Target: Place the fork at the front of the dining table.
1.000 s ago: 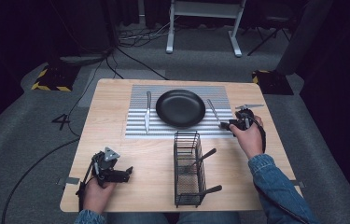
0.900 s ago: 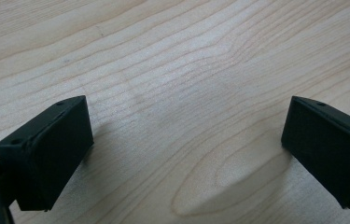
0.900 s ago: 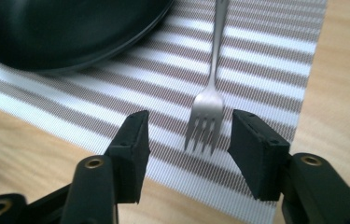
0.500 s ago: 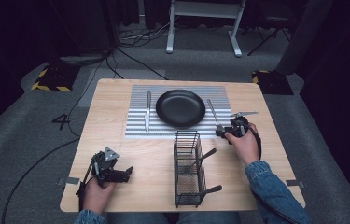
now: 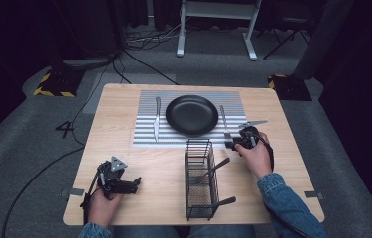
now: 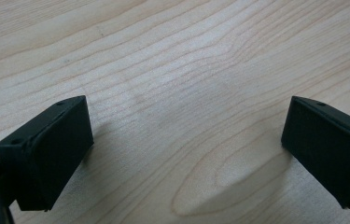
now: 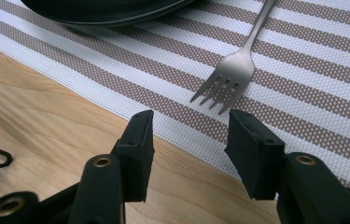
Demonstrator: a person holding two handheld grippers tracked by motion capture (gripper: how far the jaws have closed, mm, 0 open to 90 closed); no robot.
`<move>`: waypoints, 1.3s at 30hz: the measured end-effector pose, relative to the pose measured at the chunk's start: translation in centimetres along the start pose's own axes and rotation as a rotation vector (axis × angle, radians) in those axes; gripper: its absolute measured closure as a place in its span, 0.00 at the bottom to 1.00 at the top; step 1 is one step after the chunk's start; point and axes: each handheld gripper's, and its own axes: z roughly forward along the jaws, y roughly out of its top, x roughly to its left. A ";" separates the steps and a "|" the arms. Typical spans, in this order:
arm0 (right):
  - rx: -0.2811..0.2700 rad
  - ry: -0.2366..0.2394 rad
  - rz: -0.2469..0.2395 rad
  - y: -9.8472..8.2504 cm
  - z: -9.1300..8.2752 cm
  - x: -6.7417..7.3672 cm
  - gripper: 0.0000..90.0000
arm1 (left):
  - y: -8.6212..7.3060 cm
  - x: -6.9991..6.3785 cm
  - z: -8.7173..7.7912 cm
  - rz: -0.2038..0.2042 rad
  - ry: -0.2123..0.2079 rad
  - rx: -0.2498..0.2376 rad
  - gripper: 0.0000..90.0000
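A black plate (image 5: 192, 115) sits on a striped placemat (image 5: 146, 139), with a knife (image 5: 157, 124) to its left and a fork (image 5: 222, 119) to its right. My right gripper (image 5: 230, 145) hovers at the mat's near edge, just short of the fork's tines (image 7: 224, 91). In the right gripper view my right gripper (image 7: 189, 126) is open; its jaws have just been closing, with nothing between them. My left gripper (image 5: 135, 184) rests at the table's near left. In the left gripper view the left gripper (image 6: 186, 121) stands wide open over bare wood.
A tall black wire basket (image 5: 198, 146) stands at the near middle of the wooden table (image 5: 119, 109), between both hands. Two black-handled utensils (image 5: 217, 166) stick out of its right side. The plate's rim (image 7: 107, 11) lies beyond the right jaws.
My right hand has moved left and toward the table's near edge, lowering to the near end of the fork. The left hand has stayed put.
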 end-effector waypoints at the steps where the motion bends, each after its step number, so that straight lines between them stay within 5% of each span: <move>1: 0.000 0.000 0.000 0.0 0.0 0.0 0.58 | 0.0 0.0 0.0 0.000 0.000 0.000 0.02; 6: -0.004 -0.016 0.001 0.4 0.0 -0.4 0.70 | 0.0 0.0 0.0 0.000 0.000 0.000 0.02; 26: -0.020 -0.056 0.004 3.1 1.8 -1.2 0.68 | 0.0 0.0 0.0 -0.001 0.000 0.000 0.02; 29: -0.066 -0.024 0.020 3.1 0.9 -1.0 0.62 | 0.0 0.0 0.0 -0.001 0.000 0.000 0.02; 39: -0.138 -0.045 -0.022 3.1 -3.0 -0.8 0.55 | 0.0 0.0 0.0 0.000 0.000 0.000 0.02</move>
